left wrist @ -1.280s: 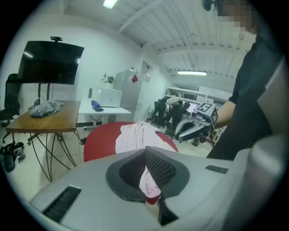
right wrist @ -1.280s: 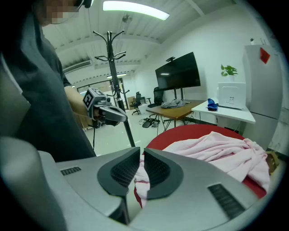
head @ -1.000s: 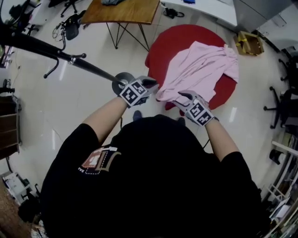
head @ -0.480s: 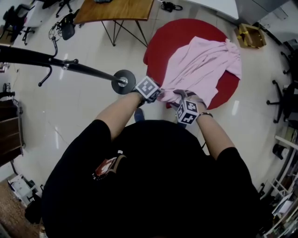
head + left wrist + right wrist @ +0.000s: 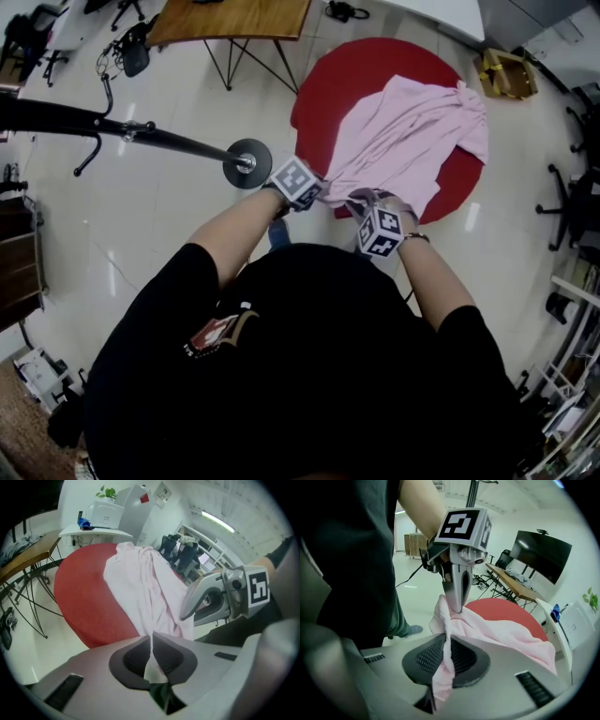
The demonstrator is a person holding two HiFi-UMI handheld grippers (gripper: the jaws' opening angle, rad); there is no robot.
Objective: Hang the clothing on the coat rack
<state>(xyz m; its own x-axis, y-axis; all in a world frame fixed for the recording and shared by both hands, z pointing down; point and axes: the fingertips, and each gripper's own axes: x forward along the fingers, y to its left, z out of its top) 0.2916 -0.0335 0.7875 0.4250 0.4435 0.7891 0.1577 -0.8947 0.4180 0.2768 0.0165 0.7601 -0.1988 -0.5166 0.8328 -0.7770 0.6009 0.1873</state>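
Red round table (image 5: 328,94) sits at 12 o'clock of the person. It carries the pink garment (image 5: 412,131), spread toward 1 o'clock with its near edge bunched at the rim. Coat rack (image 5: 169,141) stands at 10 o'clock.

Left gripper (image 5: 152,638), just beside the rack's base, is clamped on a thin fold of hem. Right gripper (image 5: 446,641) has just been closing, with a thicker bunch pinched between its pads.

Judgement: lift both together with the grips apart so the cloth stays spread. Clear the rim before swinging toward a hook (image 5: 92,157).
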